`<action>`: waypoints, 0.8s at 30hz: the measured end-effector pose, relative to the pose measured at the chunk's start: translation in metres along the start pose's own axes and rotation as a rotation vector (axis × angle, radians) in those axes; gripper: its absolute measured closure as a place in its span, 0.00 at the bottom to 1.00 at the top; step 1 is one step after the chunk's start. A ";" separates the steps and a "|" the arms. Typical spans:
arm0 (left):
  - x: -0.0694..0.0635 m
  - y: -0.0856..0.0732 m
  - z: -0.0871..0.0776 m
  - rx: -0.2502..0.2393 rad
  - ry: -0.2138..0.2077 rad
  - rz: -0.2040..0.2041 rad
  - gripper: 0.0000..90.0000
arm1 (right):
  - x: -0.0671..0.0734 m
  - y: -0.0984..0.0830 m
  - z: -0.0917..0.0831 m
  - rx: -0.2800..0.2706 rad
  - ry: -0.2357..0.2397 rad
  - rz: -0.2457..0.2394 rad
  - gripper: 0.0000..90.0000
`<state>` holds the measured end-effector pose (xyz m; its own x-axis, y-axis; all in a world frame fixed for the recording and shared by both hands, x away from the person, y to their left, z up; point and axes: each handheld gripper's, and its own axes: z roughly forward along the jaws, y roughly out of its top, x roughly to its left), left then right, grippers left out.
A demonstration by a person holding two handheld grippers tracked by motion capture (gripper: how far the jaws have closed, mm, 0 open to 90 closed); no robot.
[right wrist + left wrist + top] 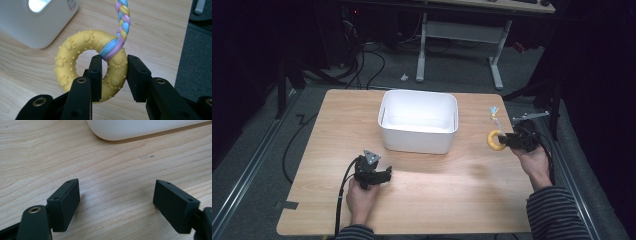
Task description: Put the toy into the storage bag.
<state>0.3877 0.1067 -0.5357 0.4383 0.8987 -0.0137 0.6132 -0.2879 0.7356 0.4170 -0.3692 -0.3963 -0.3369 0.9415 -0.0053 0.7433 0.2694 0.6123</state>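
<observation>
Ring toy, yellow rubber with a braided rope, sits pinched between the right gripper fingers, rope just beyond them. Looks light and grippy, so the ring's rim seems the best hold. Left gripper fingers wide, nothing between, over desk.

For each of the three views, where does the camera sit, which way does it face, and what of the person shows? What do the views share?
High view: above the person's side, facing forward and down on the table; both forearms, left gripper and right gripper show.
Left gripper view: on the left gripper, facing the tabletop and bin; its open fingers show.
Right gripper view: on the right gripper, facing the ring; its fingers clamp it.
Shared: bin and table in all three; ring and its braided rope in the high and right gripper views.
</observation>
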 end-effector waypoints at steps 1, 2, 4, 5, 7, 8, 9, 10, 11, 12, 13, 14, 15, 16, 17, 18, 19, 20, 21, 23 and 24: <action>0.000 0.000 0.000 0.000 0.000 0.000 0.24 | 0.000 0.001 -0.002 -0.005 0.004 0.002 0.75; 0.000 0.000 0.000 0.000 -0.001 0.000 0.24 | 0.000 0.001 -0.004 -0.008 0.006 0.006 0.75; 0.000 0.000 0.000 0.000 0.000 0.000 0.24 | 0.003 0.002 -0.009 -0.018 0.006 -0.002 0.75; 0.000 0.000 0.000 0.000 0.000 0.000 0.24 | 0.004 0.002 -0.012 -0.018 0.005 -0.008 0.75; 0.000 0.000 0.000 0.001 0.000 0.000 0.24 | 0.008 0.005 -0.017 -0.023 0.005 -0.020 0.75; 0.000 0.000 0.000 0.001 0.000 0.000 0.24 | 0.009 0.007 -0.019 -0.022 0.008 -0.026 0.75; 0.000 0.000 0.000 -0.001 0.001 0.000 0.24 | 0.011 0.010 -0.021 -0.031 0.007 -0.032 0.75; 0.000 0.000 0.000 -0.001 0.001 0.000 0.24 | 0.013 0.013 -0.023 -0.034 0.009 -0.035 0.75; 0.000 0.000 0.000 -0.001 0.001 0.000 0.24 | 0.015 0.017 -0.025 -0.038 0.012 -0.042 0.75; 0.000 0.000 0.000 -0.001 0.001 0.000 0.24 | 0.017 0.021 -0.027 -0.045 0.014 -0.050 0.75; 0.000 0.000 0.000 0.000 0.000 -0.001 0.24 | 0.020 0.025 -0.028 -0.053 0.020 -0.050 0.75; 0.000 0.000 0.000 0.001 0.000 -0.001 0.24 | 0.022 0.029 -0.030 -0.059 0.026 -0.054 0.75; 0.000 0.000 0.000 0.001 0.000 -0.001 0.24 | 0.024 0.034 -0.032 -0.065 0.036 -0.059 0.75; 0.000 0.000 0.000 0.001 0.000 -0.001 0.25 | 0.026 0.038 -0.033 -0.070 0.049 -0.062 0.75; 0.000 0.000 0.000 0.001 0.000 -0.001 0.25 | 0.029 0.043 -0.034 -0.071 0.057 -0.066 0.75; 0.000 0.000 0.000 0.001 0.000 -0.001 0.25 | 0.031 0.047 -0.034 -0.075 0.064 -0.071 0.75; 0.000 0.000 0.000 0.001 0.000 -0.001 0.25 | 0.034 0.051 -0.034 -0.073 0.066 -0.076 0.75; 0.000 0.000 0.000 0.001 0.000 -0.002 0.25 | 0.036 0.053 -0.034 -0.072 0.066 -0.081 0.75; 0.000 0.000 0.000 0.001 0.000 -0.002 0.25 | 0.041 0.057 -0.034 -0.076 0.066 -0.092 0.75; 0.000 0.000 0.000 0.001 0.000 -0.002 0.25 | 0.047 0.061 -0.034 -0.078 0.065 -0.110 0.75; 0.000 0.000 0.000 0.000 0.001 -0.002 0.25 | 0.051 0.063 -0.035 -0.078 0.062 -0.123 0.75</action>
<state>0.3880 0.1066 -0.5357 0.4365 0.8996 -0.0142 0.6138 -0.2862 0.7358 0.4270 -0.3114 -0.3304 -0.4596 0.8873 -0.0372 0.6476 0.3636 0.6696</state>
